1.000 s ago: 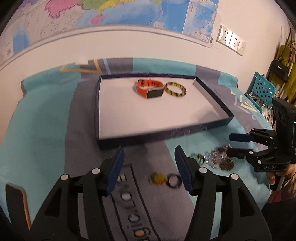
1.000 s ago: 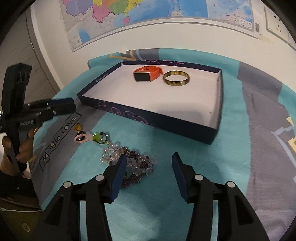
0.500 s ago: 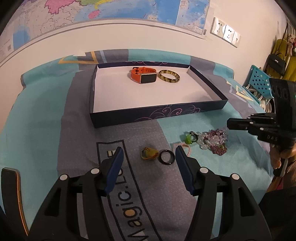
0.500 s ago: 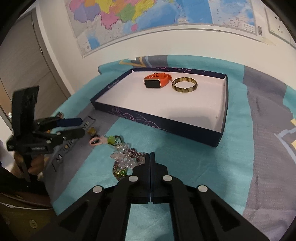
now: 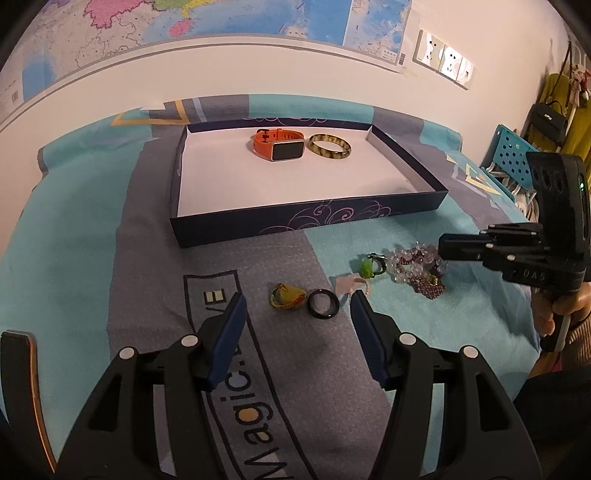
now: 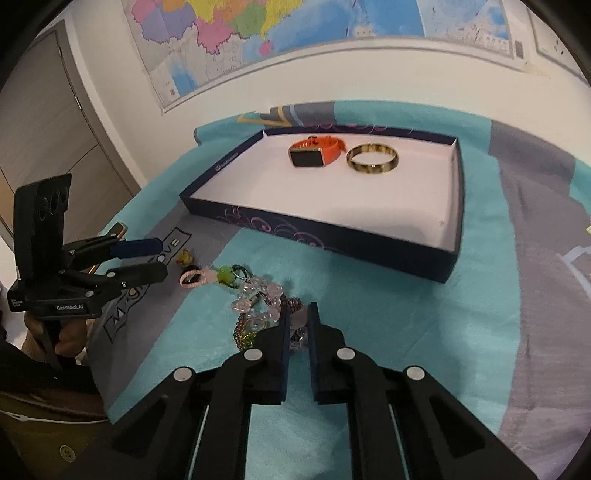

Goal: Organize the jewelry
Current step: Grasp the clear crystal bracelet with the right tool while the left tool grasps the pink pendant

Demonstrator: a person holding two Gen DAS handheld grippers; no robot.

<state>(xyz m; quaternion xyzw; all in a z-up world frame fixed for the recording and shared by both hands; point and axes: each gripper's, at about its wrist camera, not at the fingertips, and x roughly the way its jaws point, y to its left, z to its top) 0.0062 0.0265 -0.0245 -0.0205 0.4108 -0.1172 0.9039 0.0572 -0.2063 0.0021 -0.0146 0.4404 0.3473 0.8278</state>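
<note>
A dark blue box (image 5: pixel 310 221) (image 6: pixel 332 240) with a white floor holds an orange watch (image 5: pixel 279 146) (image 6: pixel 314 153) and a tortoiseshell bangle (image 5: pixel 330 147) (image 6: pixel 373 158). In front of it lie a black ring (image 5: pixel 324 304), a yellow-green charm (image 5: pixel 286 295), a pink and green charm (image 5: pixel 364 271) (image 6: pixel 221 275) and a heap of clear and purple beads (image 5: pixel 417 266) (image 6: pixel 262 314). My left gripper (image 5: pixel 297 312) is open above the black ring. My right gripper (image 6: pixel 297 319) is nearly closed on the bead heap, with beads showing between its fingers.
A teal and grey cloth (image 5: pixel 74 236) covers the table. A wall with a map (image 5: pixel 221 33) stands behind. A blue perforated rack (image 5: pixel 513 151) and hanging bags are at the far right.
My right gripper, fully shut half a second ago, has moved down onto the bead heap with a small gap now between its fingers. My left gripper has drawn back slightly, still open.
</note>
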